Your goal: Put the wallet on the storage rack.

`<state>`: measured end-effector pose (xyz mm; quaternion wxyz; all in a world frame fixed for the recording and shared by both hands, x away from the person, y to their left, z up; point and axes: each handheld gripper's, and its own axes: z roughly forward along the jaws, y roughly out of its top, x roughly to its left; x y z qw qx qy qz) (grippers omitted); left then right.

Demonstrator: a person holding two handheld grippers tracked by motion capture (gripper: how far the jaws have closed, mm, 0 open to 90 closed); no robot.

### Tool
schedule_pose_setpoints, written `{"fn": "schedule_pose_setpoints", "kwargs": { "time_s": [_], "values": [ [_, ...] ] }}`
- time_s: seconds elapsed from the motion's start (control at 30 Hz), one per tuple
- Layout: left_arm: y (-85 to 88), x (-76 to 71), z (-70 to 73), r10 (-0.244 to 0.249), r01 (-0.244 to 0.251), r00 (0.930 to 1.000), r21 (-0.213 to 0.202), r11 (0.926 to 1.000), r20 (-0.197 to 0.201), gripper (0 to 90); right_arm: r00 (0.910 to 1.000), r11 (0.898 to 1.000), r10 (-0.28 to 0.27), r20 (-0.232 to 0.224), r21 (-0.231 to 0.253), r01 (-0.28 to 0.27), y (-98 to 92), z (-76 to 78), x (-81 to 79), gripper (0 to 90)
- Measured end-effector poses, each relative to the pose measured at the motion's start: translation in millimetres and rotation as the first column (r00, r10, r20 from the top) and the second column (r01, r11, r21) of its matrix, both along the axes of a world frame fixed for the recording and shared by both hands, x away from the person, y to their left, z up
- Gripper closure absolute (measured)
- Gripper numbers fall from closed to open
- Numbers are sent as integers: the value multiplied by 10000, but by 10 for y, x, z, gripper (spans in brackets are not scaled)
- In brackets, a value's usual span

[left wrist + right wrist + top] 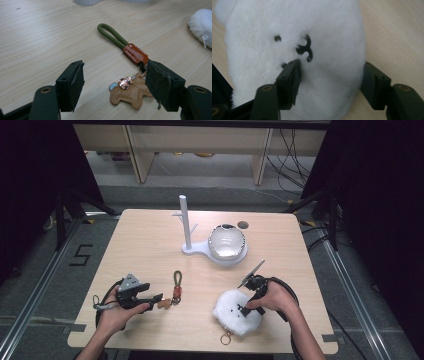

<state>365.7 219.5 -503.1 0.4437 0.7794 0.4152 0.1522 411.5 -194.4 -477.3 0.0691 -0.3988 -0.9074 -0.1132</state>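
**Now: both grippers spread over two keychains**

Nearest the table's front edge, a white plush [235, 312] with a stitched face is lain on the wood, its gold ring [225, 338] pointing toward the person. The right gripper [246, 309] is held low over it; in the right gripper view its jaws are seen wide apart, one over the fur beside the face [304, 48], the other at the plush's edge, and no squeeze on the fur is seen.

To the left, the left gripper [159, 297] is held level above the table, jaws apart. Between them, in the left gripper view, a tan leather charm [130, 92] is lain flat on the wood, joined to an orange tab [135, 53] and a green cord loop [111, 35]. The charm is near the right-hand pad; whether it is touched cannot be told.

Farther back, near the table's middle, a white stand [186, 222] with pegs is set upright, and a bowl [226, 241] is seated on its base. Just behind the bowl, a small dark disc [243, 225] is seen.
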Motion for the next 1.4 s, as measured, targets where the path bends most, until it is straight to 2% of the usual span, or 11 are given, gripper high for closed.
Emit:
{"fn": "schedule_pose_setpoints", "kwargs": {
  "time_s": [0.2, 0.37, 0.43, 0.67, 0.87, 0.97, 1.0, 1.17, 1.3, 1.37, 1.4],
  "values": [
    [-1, -9, -21, 25, -25, 10000, -1, 10000, -33, 308, 9995, 9986, 282, 160, -455, -275, 54, 12, -2, 599],
    [10, -14, -28, 187, -187, 9998, -41, 9998, -42, 308, 9979, 9991, -381, 532, 186, 371, -1, 65, -76, 764],
    [23, -8, -27, 166, -166, 9998, -64, 9998, -54, 308, 9958, 9964, -577, 712, 658, 530, -28, 114, -134, 779],
    [45, -16, -20, 249, -248, 9997, -171, 9995, 42, 308, 9800, 9911, -915, 1764, 1118, 724, -84, 309, -267, 792],
    [78, -13, -23, 510, -503, 9986, -393, 9980, 168, 310, 9488, 9804, -1368, 2847, 1761, 885, -126, 512, -336, 795],
    [85, -16, -17, 596, -590, 9980, -292, 9978, 196, 311, 9412, 9776, -1482, 3036, 1887, 931, -131, 560, -347, 795],
    [85, -17, -20, 634, -625, 9977, -364, 9974, 223, 311, 9269, 9759, -1577, 3405, 1972, 935, -143, 626, -348, 796],
    [86, -19, -23, 718, -701, 9968, -459, 9965, 353, 311, 8895, 9685, -1861, 4172, 2305, 945, -155, 759, -340, 796],
    [97, -12, -29, 735, -714, 9966, -528, 9960, 384, 312, 8768, 9659, -1945, 4398, 2414, 931, -171, 856, -321, 797],
    [97, -15, -27, 827, -802, 9956, -563, 9952, 442, 312, 8606, 9585, -2246, 4571, 2629, 1106, -159, 860, -317, 797],
    [97, -15, -27, 827, -802, 9956, -563, 9952, 442, 311, 8606, 9585, -2246, 4571, 2629, 1106, -159, 860, -317, 797]
  ]
}}
